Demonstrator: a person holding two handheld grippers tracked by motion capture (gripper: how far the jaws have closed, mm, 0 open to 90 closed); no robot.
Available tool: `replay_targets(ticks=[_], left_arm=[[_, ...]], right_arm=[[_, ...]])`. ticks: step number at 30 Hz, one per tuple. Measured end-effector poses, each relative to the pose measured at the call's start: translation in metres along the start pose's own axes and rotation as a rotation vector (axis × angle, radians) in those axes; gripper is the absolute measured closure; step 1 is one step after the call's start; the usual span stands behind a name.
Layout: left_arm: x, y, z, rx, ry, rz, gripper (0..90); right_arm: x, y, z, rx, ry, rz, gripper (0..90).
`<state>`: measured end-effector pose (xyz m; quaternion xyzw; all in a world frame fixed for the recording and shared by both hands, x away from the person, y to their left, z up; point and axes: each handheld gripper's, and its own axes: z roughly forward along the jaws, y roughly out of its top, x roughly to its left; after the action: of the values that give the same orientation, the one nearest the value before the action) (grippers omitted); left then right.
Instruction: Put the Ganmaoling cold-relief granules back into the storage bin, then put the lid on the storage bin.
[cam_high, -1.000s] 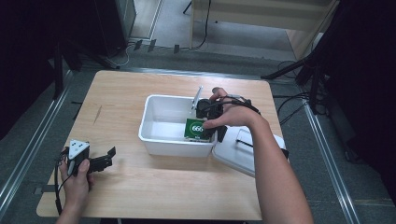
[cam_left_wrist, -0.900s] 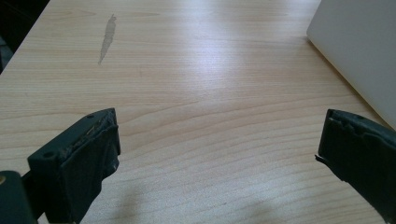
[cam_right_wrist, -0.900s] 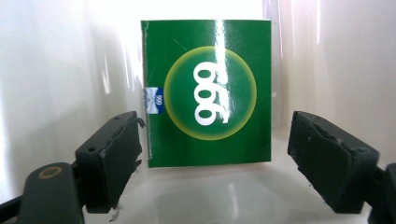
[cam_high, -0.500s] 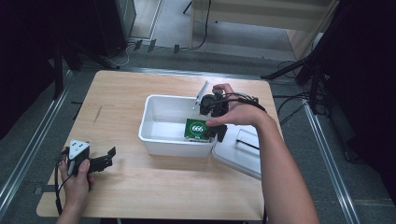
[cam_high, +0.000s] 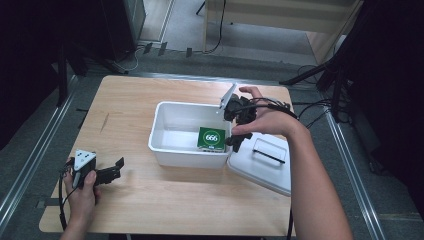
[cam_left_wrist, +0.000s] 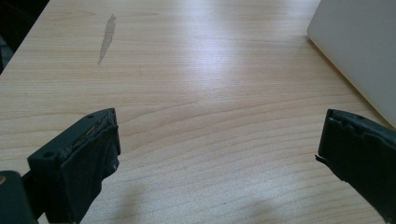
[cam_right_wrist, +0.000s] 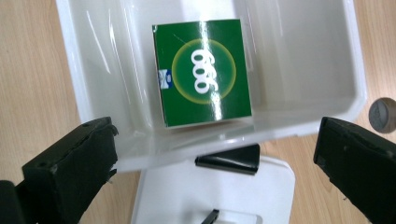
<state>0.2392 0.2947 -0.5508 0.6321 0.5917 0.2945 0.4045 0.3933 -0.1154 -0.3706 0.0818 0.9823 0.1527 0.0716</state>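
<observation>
The green box (cam_high: 211, 138) lies flat in the white tub (cam_high: 165, 145), near its corner at about four o'clock, printed face up. The right gripper (cam_high: 235, 131) hangs just above that corner with its jaws spread wide and nothing between them; they have just been opening, and the box sits free below. The tub's lid (cam_high: 265, 162) rests on the table (cam_high: 150, 205) at the tub's four o'clock, touching its rim. The left gripper (cam_high: 112, 171) waits at the table's seven o'clock, jaws spread and empty.

A likely slip is the gripper catching the rim or nudging the lid off the table's edge. The hand hides the tub's far corner, and a small grey round thing (cam_right_wrist: 384, 114) beside the tub is cut off.
</observation>
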Motion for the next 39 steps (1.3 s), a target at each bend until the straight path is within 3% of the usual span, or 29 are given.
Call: replay_targets(ticks=[22,39], left_arm=[[0.0,0.0,0.0,0.002,0.001,0.003,0.0],[0.0,0.0,0.0,0.004,0.002,0.005,0.0]], right_arm=[[0.008,-0.058,-0.021,-0.009,-0.039,0.086,0.0],[0.011,-0.099,-0.013,0.022,-0.067,0.121,0.0]])
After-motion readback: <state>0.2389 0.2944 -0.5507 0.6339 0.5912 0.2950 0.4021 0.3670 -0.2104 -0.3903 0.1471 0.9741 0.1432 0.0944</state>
